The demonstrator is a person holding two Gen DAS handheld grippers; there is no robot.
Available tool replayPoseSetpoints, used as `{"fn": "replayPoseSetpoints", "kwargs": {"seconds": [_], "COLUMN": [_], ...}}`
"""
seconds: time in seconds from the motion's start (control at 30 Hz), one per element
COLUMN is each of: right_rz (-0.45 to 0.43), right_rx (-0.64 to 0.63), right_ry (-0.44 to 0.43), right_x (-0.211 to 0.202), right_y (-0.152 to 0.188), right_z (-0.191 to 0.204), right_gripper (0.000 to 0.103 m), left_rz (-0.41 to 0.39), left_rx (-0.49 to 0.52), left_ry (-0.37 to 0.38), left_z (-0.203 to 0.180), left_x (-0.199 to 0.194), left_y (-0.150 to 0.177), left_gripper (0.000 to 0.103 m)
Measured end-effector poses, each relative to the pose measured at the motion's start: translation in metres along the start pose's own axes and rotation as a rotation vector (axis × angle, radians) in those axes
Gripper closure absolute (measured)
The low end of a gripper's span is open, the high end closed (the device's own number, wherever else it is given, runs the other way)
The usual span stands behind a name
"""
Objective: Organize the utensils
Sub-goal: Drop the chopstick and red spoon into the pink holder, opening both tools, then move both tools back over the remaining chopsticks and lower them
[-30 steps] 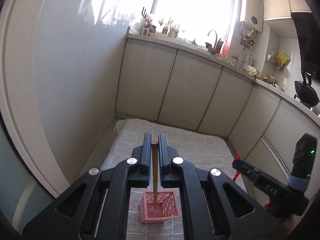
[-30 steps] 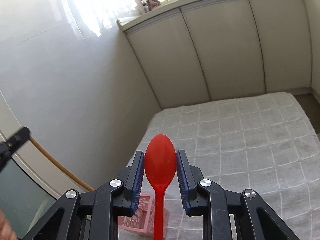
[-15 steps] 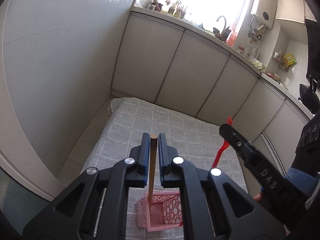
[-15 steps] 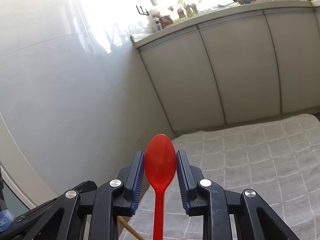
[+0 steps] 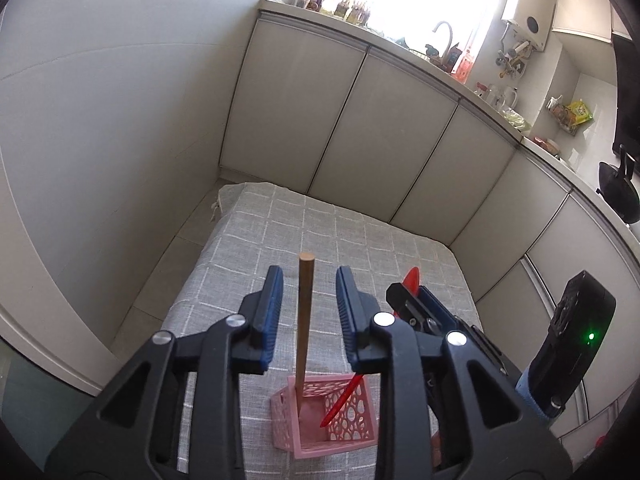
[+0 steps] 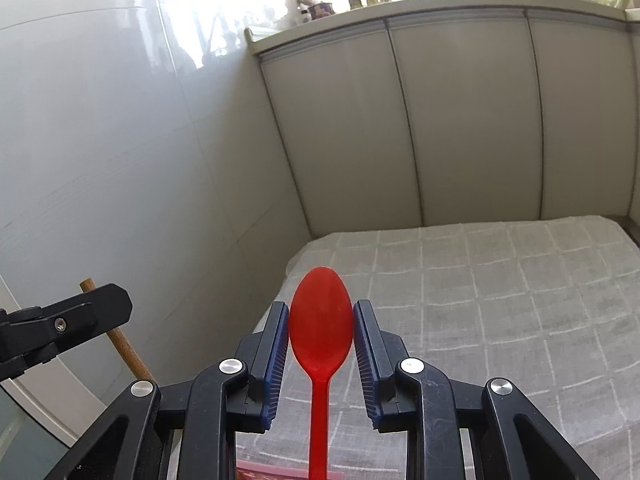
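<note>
- The left tongs (image 5: 307, 312) stand spread, with a gap on each side of the wooden stick (image 5: 305, 320).
- The stick stands upright in the pink basket (image 5: 352, 436) on the grey checked cloth (image 5: 320, 240).
- The right tongs (image 5: 416, 304) grip a red spoon (image 5: 411, 280), its handle slanting down into the basket.

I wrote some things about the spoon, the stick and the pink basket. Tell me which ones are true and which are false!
1. The right gripper squeezes the red spoon. True.
2. The left gripper is clamped on the wooden stick. False: its jaws stand apart, clear of the stick.
3. The stick's bottom end sits inside the pink basket. True.
4. The basket lies on the floor. False: it stands on the checked grey cloth.
5. The spoon is blue. False: red.
</note>
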State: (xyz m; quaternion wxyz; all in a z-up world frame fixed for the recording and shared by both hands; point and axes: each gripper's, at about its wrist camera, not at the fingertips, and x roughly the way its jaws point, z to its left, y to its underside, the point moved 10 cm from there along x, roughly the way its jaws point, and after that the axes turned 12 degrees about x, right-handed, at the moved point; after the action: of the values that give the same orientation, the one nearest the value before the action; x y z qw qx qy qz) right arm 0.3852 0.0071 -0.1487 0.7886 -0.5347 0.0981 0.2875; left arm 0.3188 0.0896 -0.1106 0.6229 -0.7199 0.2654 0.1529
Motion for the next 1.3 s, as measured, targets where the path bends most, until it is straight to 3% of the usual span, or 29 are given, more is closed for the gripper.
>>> {"fn": "replayPoseSetpoints", "kwargs": {"seconds": [0.07,0.13,0.27,0.4,0.57,0.83,1.1,1.3], "right_rz": [0.018,0.027,0.037,0.057,0.102,0.25,0.374,0.503], "right_rx": [0.008,0.021,0.039,0.055,0.067,0.126,0.201,0.291], "right_ry": [-0.004,-0.017,-0.031,-0.016,0.043,0.162,0.302,0.359], "right_x": [-0.003,-0.009,-0.028,-0.054,-0.087,-0.129,-0.159,-0.174], "right_y": [0.003,0.001,-0.009,-0.013,-0.009,0.024,0.066,0.101], "right_z": [-0.001,-0.002,-0.002,-0.013,-0.038,-0.094,-0.166,-0.209], "right_gripper": [0.07,0.058,0.051,0.039,0.026,0.015,0.014,0.014], "left_rz": [0.006,0.01,0.025,0.057,0.109,0.234,0.373,0.441], "left_rx": [-0.007,-0.004,0.013,0.031,0.092,0.169,0.287,0.423], "left_ry": [0.001,0.004,-0.001,-0.001,-0.014,0.041,0.125,0.192], "left_z": [0.001,0.0,-0.004,-0.008,-0.017,-0.043,-0.089,-0.142], "left_x": [-0.002,-0.005,-0.013,-0.021,-0.029,-0.035,-0.033,-0.026], "left_y": [0.001,0.002,0.005,0.015,0.031,0.071,0.123,0.152], "left_gripper": [0.065,0.06,0.052,0.035,0.023,0.017,0.017,0.017]}}
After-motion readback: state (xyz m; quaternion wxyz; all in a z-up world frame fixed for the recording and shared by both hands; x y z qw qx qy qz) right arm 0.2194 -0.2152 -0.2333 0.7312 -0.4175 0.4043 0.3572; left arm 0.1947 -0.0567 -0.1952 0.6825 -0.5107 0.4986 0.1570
